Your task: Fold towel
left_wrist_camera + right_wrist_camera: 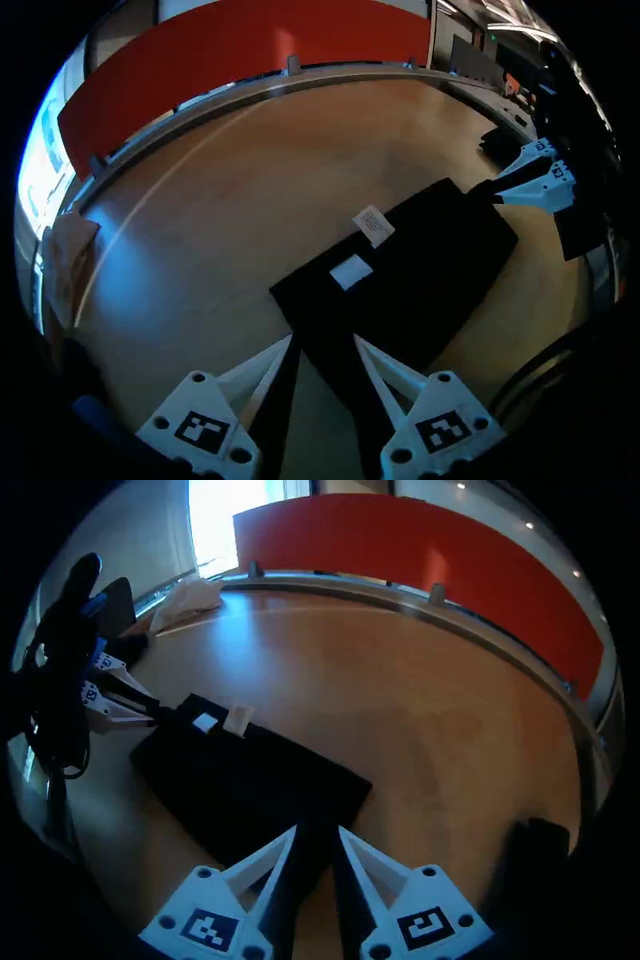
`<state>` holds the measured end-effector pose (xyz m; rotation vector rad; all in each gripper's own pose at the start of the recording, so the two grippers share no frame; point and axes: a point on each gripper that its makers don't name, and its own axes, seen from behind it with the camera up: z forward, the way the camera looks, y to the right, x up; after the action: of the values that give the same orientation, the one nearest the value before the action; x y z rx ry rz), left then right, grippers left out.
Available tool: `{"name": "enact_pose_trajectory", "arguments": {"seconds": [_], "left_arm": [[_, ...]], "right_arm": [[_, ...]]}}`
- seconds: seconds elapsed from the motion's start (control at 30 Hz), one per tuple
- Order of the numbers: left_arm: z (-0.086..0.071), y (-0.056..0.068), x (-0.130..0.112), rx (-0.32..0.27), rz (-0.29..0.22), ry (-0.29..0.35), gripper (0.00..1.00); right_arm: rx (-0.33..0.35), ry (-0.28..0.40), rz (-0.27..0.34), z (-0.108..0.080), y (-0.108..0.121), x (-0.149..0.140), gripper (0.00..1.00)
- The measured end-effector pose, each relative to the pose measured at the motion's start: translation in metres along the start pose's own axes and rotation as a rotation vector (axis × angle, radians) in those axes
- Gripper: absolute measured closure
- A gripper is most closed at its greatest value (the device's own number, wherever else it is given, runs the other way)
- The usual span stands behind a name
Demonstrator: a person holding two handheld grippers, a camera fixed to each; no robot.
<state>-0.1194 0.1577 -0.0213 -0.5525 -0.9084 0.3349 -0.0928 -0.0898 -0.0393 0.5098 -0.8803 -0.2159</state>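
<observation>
Left claw (322, 342): fingers narrowed onto near corner of black towel (416, 264), cloth bunched between them. Right claw (318, 830): fingers nearly together, pinching opposite corner. Both claws low, angled down toward wooden surface (240, 200), facing each other across towel. Towel spread on surface, running diagonally between claws, white tags (374, 226) toward left claw's end. Red panel (240, 56) behind surface's far edge.
</observation>
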Motion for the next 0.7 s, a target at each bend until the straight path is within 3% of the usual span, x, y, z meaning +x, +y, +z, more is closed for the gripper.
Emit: {"name": "enact_pose_trajectory", "arguments": {"seconds": [0.37, 0.63, 0.7], "left_arm": [[0.007, -0.015, 0.003, 0.06, 0.024, 0.004, 0.47], [0.009, -0.025, 0.008, 0.089, 0.003, 0.008, 0.4], [0.01, -0.027, 0.009, 0.095, -0.004, 0.008, 0.4]], "right_arm": [[-0.075, 0.002, -0.03, 0.009, 0.019, 0.004, 0.54], [-0.106, 0.02, -0.041, 0.009, 0.027, 0.009, 0.37], [-0.112, 0.028, -0.04, 0.008, 0.028, 0.01, 0.28]]}}
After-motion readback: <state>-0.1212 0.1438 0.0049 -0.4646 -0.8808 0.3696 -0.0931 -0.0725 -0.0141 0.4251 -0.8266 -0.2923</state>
